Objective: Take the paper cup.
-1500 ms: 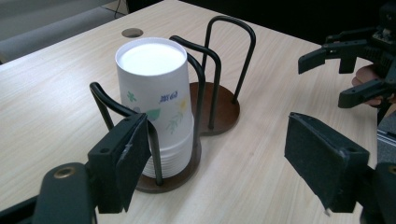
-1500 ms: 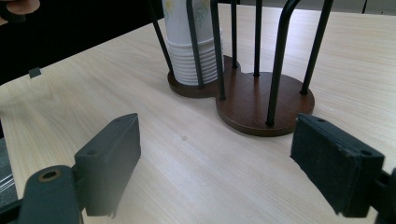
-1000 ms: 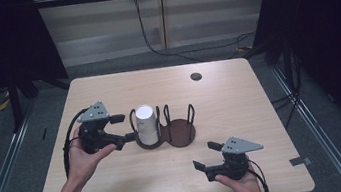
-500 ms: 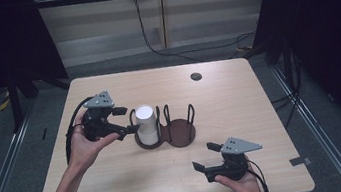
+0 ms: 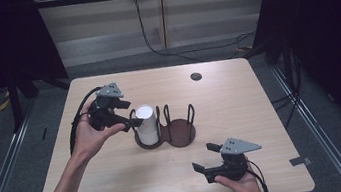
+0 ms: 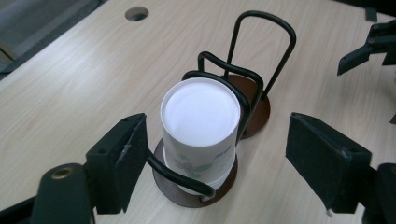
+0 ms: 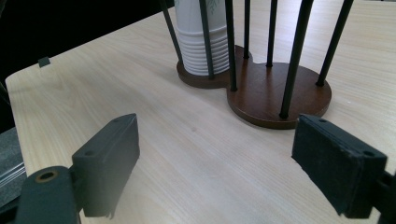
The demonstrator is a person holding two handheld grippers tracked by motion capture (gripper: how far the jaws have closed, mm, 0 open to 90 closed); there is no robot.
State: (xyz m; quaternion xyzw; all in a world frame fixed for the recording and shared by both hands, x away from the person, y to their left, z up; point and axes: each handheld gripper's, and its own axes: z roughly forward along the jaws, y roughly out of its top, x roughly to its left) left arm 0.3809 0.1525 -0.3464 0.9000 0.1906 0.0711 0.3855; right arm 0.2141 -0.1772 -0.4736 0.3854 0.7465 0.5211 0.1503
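In the high view the left tool [image 5: 128, 117] has travelled from left of centre toward the upper left of the frame and risen a little; it now sits higher against the stack of white paper cups [image 5: 146, 124], with its tips at the stack's upper part instead of lower beside it. The forearm behind it reaches farther up the frame. Its jaws have just been closing slightly, the stack between them untouched. The right tool [image 5: 206, 157], lower right, has just been opening, with nothing between its jaws.

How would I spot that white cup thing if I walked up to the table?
Find the dark double-ring wire holder in the middle of the wooden table. The stack of white paper cups stands upside down in its left ring; the right ring holds nothing.
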